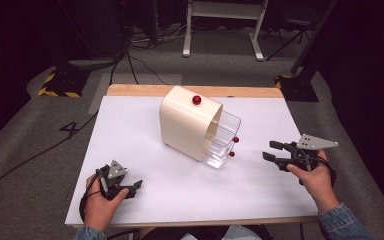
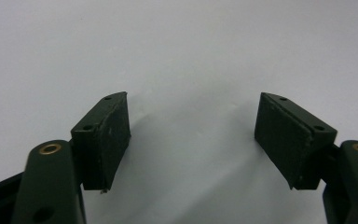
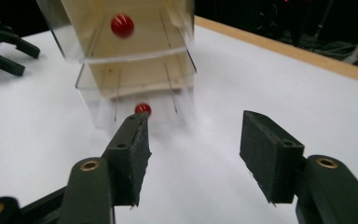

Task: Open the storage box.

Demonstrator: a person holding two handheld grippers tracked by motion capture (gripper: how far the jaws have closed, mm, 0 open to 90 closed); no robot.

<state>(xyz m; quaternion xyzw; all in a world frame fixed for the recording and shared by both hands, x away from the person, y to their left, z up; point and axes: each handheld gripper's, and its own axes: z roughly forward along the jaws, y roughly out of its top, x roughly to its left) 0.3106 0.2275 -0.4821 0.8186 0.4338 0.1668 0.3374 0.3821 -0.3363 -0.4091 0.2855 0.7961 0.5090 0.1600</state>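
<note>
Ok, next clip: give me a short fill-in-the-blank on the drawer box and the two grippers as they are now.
1. The knobs on the clear drawers are coloured ____.
2. The jaws of the right gripper stand ____, with nothing between them.
3. The left gripper hovers over the ____ table with nothing in it.
4. The cream drawer box has ____ red knob on its top.

Missing words: red; open; white; one

A white table (image 1: 130, 150) with a wooden far edge stands on grey carpet (image 1: 25, 135). Black cables (image 1: 135, 55) trail beyond its far edge, near white furniture legs (image 1: 186, 30); the room behind lies dark.
</note>
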